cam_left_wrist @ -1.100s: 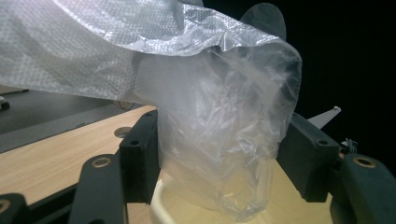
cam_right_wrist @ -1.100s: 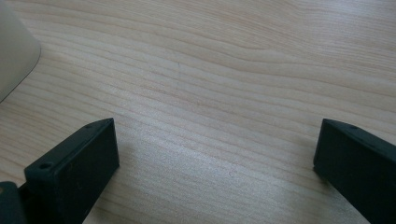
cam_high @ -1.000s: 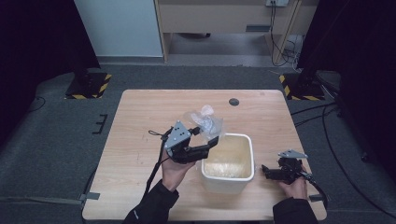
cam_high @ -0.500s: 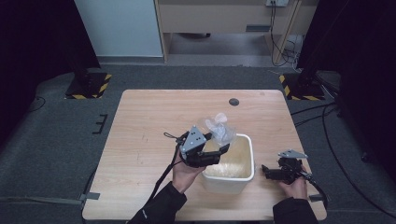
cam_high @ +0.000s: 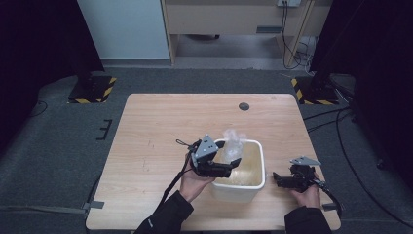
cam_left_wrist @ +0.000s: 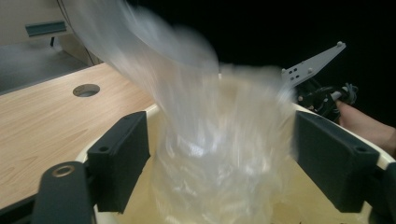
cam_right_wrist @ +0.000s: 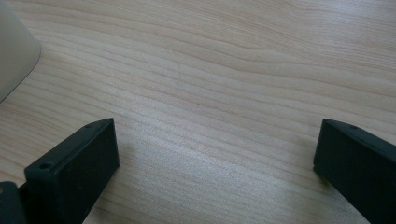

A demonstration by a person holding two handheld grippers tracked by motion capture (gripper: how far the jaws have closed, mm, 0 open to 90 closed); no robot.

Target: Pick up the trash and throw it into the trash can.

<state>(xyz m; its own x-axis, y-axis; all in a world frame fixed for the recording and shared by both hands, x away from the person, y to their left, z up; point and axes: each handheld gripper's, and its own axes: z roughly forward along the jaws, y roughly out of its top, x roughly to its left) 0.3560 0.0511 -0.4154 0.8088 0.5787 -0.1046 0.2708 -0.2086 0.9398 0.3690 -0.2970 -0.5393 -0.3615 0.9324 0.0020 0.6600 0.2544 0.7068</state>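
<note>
A crumpled clear plastic bag [cam_high: 232, 141] [cam_left_wrist: 210, 140] hangs blurred over the left side of a cream tub [cam_high: 259, 168] [cam_left_wrist: 154, 110], its lower part inside the tub. My left gripper [cam_high: 233, 167] [cam_left_wrist: 219, 158] reaches over the tub's left rim. It is open, its jaws wide apart on either side of the bag, and neither jaw presses on the bag. My right gripper [cam_high: 276, 178] [cam_right_wrist: 215, 154] rests low over the wooden table [cam_high: 160, 126] [cam_right_wrist: 233, 70] right of the tub, open with nothing between its jaws. A corner of the tub [cam_right_wrist: 14, 51] shows in the right gripper view.
A round cable hole [cam_high: 244, 106] [cam_left_wrist: 86, 90] sits near the table's far edge. The other hand's gripper with its grey plate [cam_left_wrist: 312, 66] shows beyond the tub. Dark carpet surrounds the table, with cabinets and cables behind.
My left gripper has carried the bag to the right, from beside the tub to over it, and its jaws now stand apart. The right gripper has stayed put.
</note>
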